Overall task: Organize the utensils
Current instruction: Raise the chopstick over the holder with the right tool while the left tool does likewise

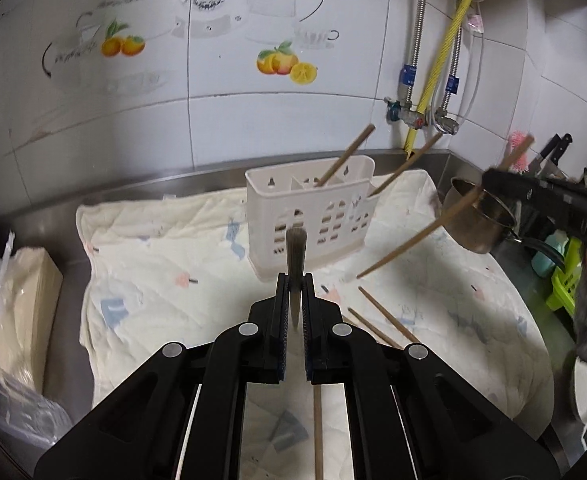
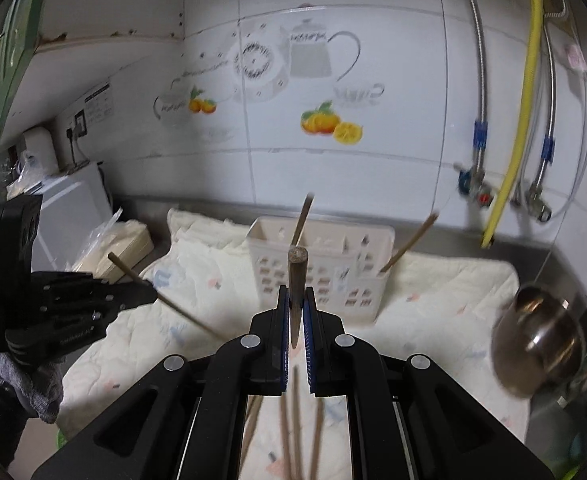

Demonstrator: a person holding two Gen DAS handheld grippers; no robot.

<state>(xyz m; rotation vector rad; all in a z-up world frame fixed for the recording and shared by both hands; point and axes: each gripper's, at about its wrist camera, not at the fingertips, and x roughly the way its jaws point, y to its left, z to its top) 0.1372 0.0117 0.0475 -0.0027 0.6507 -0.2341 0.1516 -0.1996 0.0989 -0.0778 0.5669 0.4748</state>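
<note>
A white slotted utensil holder (image 1: pixel 309 208) stands on a pale cloth (image 1: pixel 173 264); it also shows in the right wrist view (image 2: pixel 321 268). Two brown chopsticks (image 1: pixel 345 156) lean in it. My left gripper (image 1: pixel 295 280) is shut on a chopstick (image 1: pixel 295 256) pointing toward the holder. My right gripper (image 2: pixel 296 294) is shut on another chopstick (image 2: pixel 296 272); it shows at the right of the left view (image 1: pixel 497 178), its chopstick (image 1: pixel 425 232) slanting down. Several loose chopsticks (image 1: pixel 385 320) lie on the cloth.
A steel pot (image 1: pixel 477 216) stands right of the cloth, with knives (image 1: pixel 553 152) behind it. A bagged stack of paper (image 1: pixel 21 300) lies at the left. Pipes and a yellow hose (image 1: pixel 441 64) run down the tiled wall.
</note>
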